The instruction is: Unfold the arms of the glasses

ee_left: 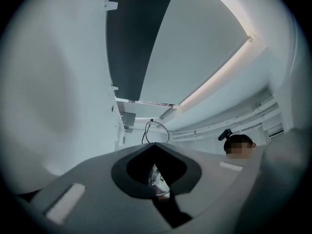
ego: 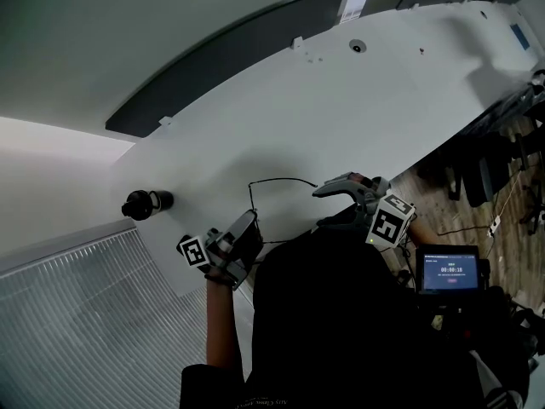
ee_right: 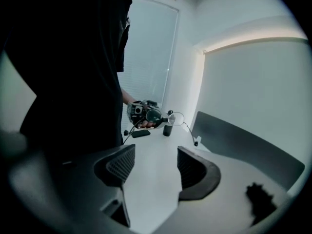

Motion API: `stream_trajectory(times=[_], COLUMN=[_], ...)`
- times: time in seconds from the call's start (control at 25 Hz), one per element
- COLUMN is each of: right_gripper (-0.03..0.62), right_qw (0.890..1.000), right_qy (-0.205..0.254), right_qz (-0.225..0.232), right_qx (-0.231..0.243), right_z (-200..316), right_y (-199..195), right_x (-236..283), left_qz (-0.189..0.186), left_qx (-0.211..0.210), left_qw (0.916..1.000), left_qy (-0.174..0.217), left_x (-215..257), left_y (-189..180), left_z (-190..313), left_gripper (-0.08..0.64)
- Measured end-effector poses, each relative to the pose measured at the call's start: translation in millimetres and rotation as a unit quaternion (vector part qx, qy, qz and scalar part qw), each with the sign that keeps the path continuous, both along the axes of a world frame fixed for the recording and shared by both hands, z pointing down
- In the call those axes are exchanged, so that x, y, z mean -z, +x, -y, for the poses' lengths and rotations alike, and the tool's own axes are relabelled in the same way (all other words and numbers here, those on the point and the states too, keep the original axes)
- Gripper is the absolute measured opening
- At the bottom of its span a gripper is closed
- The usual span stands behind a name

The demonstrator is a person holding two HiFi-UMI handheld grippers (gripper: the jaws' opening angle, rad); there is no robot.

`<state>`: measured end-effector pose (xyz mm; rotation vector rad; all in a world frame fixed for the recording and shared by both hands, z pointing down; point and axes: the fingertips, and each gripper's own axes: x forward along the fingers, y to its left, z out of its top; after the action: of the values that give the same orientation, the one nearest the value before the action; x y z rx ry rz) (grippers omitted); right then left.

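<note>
The thin wire-framed glasses (ego: pixel 281 180) hang in the air over the white table (ego: pixel 358 109), one arm stretching right from the frame. My left gripper (ego: pixel 249 221) is shut on the frame from below. In the left gripper view its jaws meet at the tips (ee_left: pixel 155 144), a bit of lens is caught between them, and a wire loop of the glasses (ee_left: pixel 151 121) rises beyond. My right gripper (ego: pixel 330 201) stands open just right of the arm's free end, not touching it. In the right gripper view the open jaws (ee_right: pixel 156 152) hold nothing, and the glasses (ee_right: pixel 175 117) show farther off.
A black cylinder (ego: pixel 145 203) stands near the table's left edge, also seen as a small black cylinder (ee_right: pixel 168 129) under the glasses. A flat black item (ee_right: pixel 140 133) lies beside it. A lit screen (ego: pixel 447 271) and chairs (ego: pixel 485 169) stand right of the table.
</note>
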<state>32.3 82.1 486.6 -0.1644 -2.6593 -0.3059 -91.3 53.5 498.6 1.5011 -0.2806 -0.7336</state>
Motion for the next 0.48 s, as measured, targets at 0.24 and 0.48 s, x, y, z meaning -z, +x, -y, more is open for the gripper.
stream_trajectory(times=[0.24, 0.48], right_gripper=[0.321, 0.405], right_qw=[1.0, 1.0], right_qy=[0.008, -0.01], right_qz=[0.013, 0.016], right_qx=[-0.01, -0.021], right_z=[2.5, 6.2], right_y=[-7.3, -5.7], right_x=[8.9, 4.5], left_qz=[-0.002, -0.006], left_qx=[-0.014, -0.01], left_qw=[0.9999, 0.9999], left_qy=[0.007, 0.003], left_x=[2.6, 0.9], left_y=[4.7, 4.6], left_z=[-0.8, -6.2], left_gripper=[0.009, 0.009])
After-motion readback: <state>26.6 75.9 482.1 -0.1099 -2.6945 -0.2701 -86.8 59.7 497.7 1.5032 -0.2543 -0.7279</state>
